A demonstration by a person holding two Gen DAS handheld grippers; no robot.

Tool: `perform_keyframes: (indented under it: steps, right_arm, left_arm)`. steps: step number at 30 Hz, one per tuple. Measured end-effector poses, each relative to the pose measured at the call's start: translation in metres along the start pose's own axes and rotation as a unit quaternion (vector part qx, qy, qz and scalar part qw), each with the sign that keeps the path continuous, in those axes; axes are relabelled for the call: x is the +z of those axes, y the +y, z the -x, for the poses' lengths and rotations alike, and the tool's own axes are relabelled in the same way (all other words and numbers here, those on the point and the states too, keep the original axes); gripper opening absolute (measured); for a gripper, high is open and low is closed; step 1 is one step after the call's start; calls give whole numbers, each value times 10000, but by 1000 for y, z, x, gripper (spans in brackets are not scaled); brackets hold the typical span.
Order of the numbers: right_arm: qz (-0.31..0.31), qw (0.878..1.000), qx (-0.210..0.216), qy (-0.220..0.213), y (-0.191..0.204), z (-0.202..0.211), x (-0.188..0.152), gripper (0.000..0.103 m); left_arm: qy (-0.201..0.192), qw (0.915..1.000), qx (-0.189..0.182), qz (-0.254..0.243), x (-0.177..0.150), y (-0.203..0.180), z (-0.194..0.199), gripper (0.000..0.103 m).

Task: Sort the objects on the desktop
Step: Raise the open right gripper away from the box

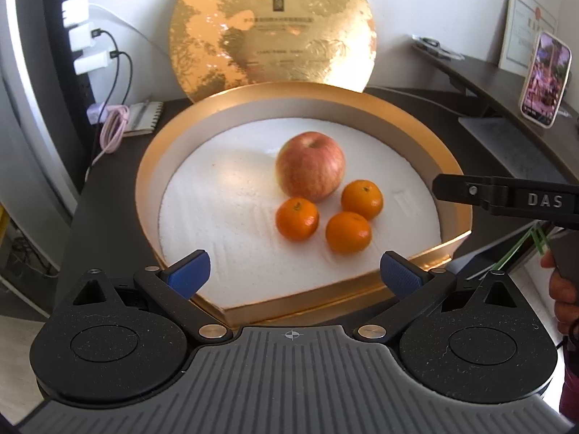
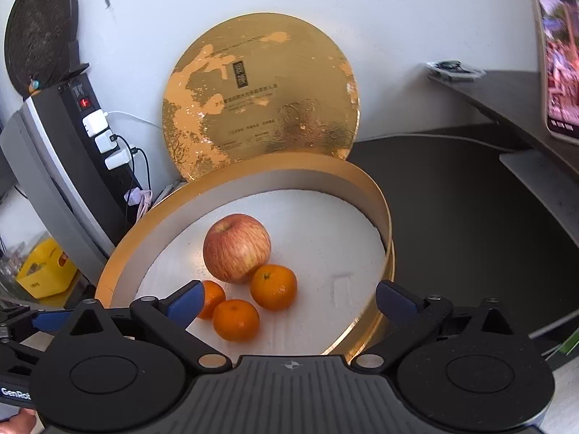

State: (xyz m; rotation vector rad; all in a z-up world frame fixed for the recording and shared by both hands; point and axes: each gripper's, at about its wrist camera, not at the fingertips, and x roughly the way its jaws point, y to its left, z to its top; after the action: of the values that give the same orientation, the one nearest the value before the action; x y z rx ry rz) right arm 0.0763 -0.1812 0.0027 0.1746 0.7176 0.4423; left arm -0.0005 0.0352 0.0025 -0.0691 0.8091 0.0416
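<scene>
While hovering at the near rim of the round gold box (image 1: pixel 173 137), left gripper (image 1: pixel 295 276) spread wide, empty; right gripper (image 2: pixel 289 302) likewise; inside on white foam, smooth streaked apple (image 1: pixel 310 166), three glossy mandarins (image 1: pixel 297 218) touching, right of centre.

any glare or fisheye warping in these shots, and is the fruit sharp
Left wrist view: the gold lid shows blown-out reflections, the desk edges bow from fisheye, and the apple and tangerines are fairly sharp. Right wrist view: the lid has patchy glare, the phone stretches at the frame edge, and the box rim curves.
</scene>
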Motion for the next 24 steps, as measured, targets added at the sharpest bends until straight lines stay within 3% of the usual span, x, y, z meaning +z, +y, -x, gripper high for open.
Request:
perform_keyframes:
  steps: [9, 24]
  right_arm:
    - [-228, 9996, 20, -179, -8, 16, -11, 102]
    - [-362, 9979, -43, -539, 1, 30, -9, 102]
  left_arm:
    - [15, 9998, 120, -176, 0, -13, 4, 103]
    - [-28, 9996, 283, -44, -4, -3, 13, 103]
